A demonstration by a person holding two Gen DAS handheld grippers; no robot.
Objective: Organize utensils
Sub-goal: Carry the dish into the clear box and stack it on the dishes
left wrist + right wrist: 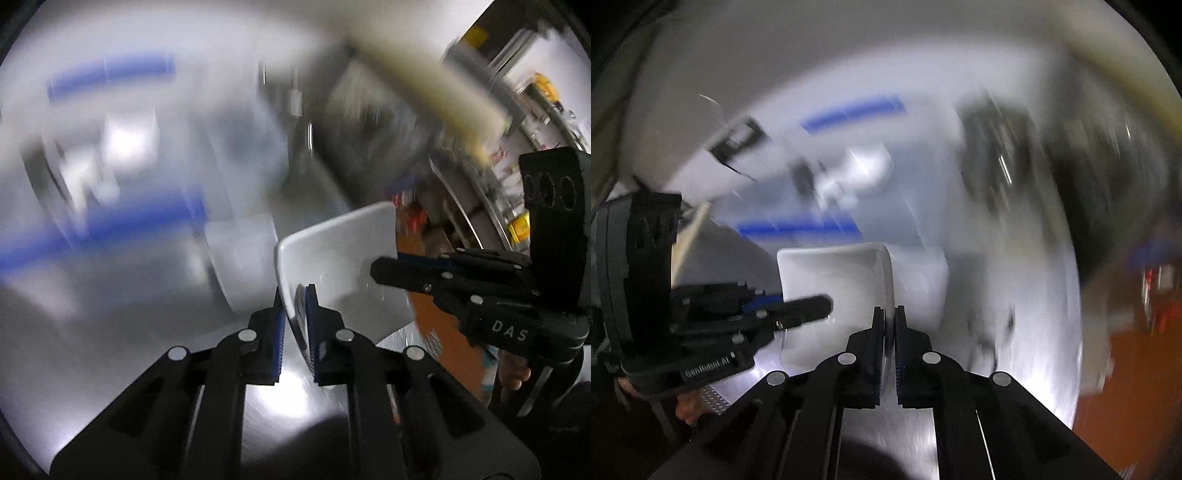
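Both grippers are clamped on the same white dish [332,254]: left gripper [295,314] pinching one rim, right gripper [889,332] the opposite one. Background's all motion blur over the shiny metal desk [110,332].

Heavy motion blur smeared both views, the blue stripes [110,225] dragged into long streaks and the background clutter reduced to mush. Only the near things stayed sharp: the left gripper [295,325], the right gripper [889,343] and the white dish [340,266] between them. Glare burned white on the steel counter [284,402] just beyond the fingers. Fisheye bending curved the edges, and the corners fell to black
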